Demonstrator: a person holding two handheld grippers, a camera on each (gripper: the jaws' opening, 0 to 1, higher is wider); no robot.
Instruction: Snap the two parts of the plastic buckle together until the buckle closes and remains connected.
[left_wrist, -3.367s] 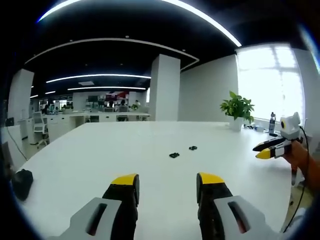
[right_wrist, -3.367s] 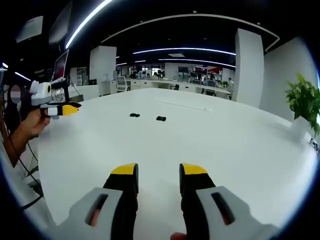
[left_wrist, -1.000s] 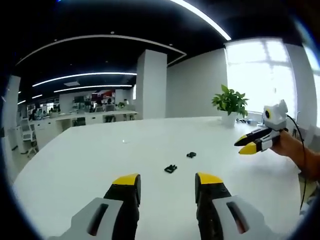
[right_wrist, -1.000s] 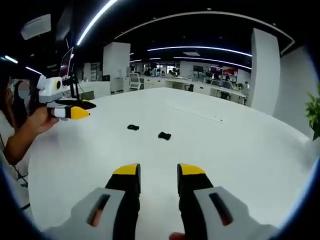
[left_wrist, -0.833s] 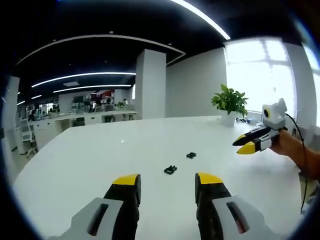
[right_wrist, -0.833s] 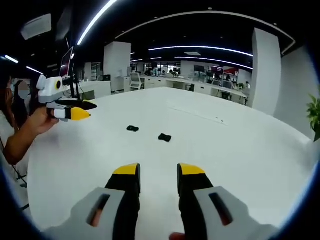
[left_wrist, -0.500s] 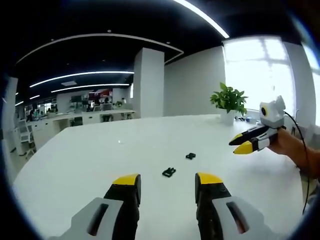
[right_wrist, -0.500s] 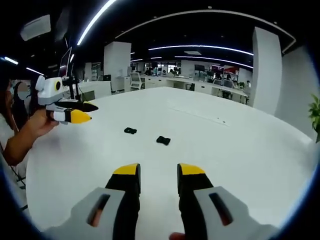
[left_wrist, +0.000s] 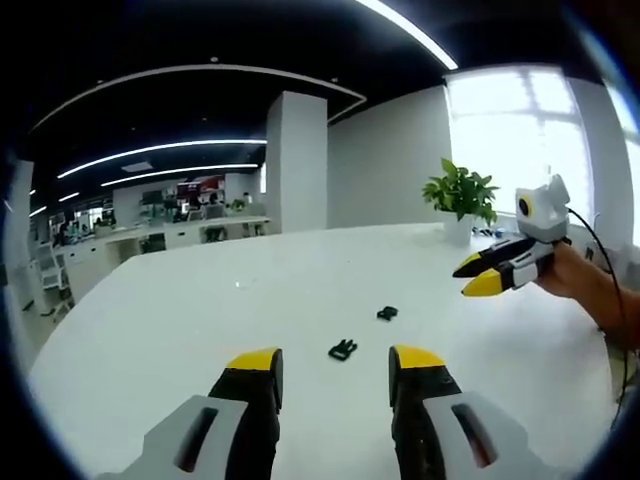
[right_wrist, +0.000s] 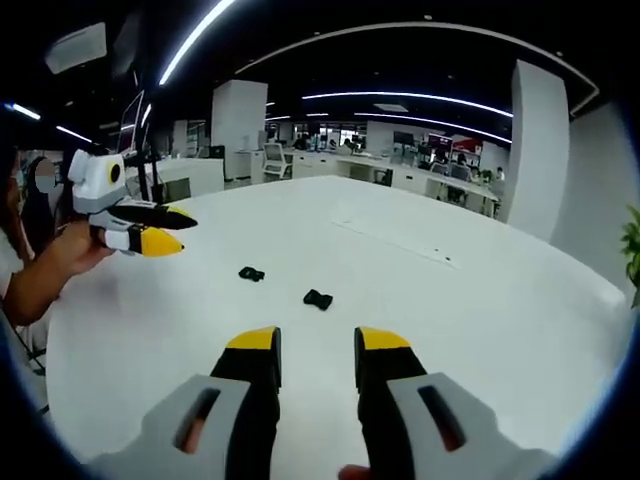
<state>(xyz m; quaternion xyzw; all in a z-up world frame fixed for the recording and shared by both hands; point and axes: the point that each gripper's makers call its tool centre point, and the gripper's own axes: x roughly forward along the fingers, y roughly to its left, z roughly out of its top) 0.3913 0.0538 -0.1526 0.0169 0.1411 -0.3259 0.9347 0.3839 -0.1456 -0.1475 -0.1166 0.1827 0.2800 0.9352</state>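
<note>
Black buckle halves, unjoined, lie apart on white desk (left_wrist: 150, 330): one (left_wrist: 342, 349) just ahead of left tool (left_wrist: 333, 372), other (right_wrist: 317, 298) ahead of right tool (right_wrist: 315, 350). Both tools released, empty, above desk.

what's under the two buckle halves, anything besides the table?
Both buckle halves lie apart, straight on the bare white table. No mat or tray shows around them. The surface directly beneath each piece is covered.
</note>
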